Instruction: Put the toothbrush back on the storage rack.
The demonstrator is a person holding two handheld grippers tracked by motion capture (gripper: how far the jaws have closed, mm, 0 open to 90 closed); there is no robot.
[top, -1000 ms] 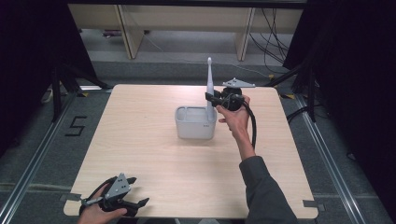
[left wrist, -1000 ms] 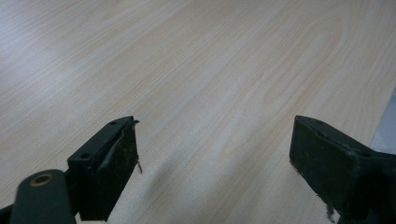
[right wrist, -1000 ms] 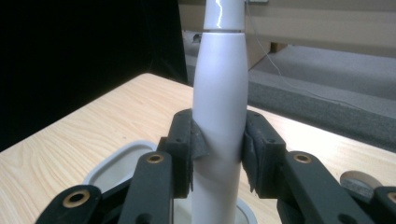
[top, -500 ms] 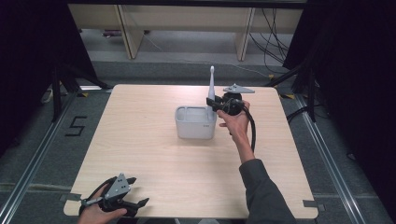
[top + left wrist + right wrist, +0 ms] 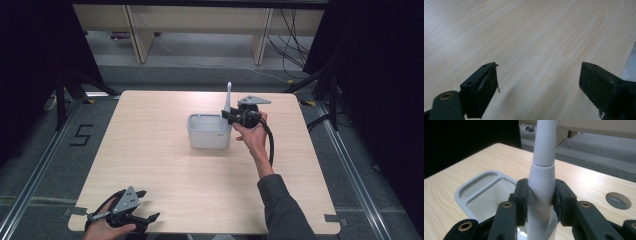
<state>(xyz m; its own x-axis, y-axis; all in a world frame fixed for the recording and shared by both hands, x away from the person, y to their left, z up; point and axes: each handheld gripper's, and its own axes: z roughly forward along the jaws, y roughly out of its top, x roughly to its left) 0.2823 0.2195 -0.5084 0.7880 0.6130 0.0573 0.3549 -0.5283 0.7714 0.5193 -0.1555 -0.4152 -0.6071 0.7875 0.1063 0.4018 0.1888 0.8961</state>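
We are clamping the jaws of our right gripper (image 5: 540, 200) tight on the thick lower part of a white toothbrush (image 5: 543, 170), one black pad pressing each side of its smooth, round handle. The toothbrush is standing nearly upright at the right-hand rim of the holder (image 5: 209, 131), its slim neck rising above the holder in the high view (image 5: 228, 97) and its foot dipping just inside the rim. The holder is a pale grey plastic tub with rounded corners and a shallow ledge beside its deeper well (image 5: 477, 188), sitting on the light wooden table (image 5: 165, 165). Our right hand (image 5: 252, 135) is reaching in from the holder's right, forearm stretched forward, gripper pointing level toward it. Our left gripper (image 5: 131, 218) is resting well short of the holder at the table's near edge, its jaws standing wide apart over bare wood grain (image 5: 539, 82), gripping nothing.
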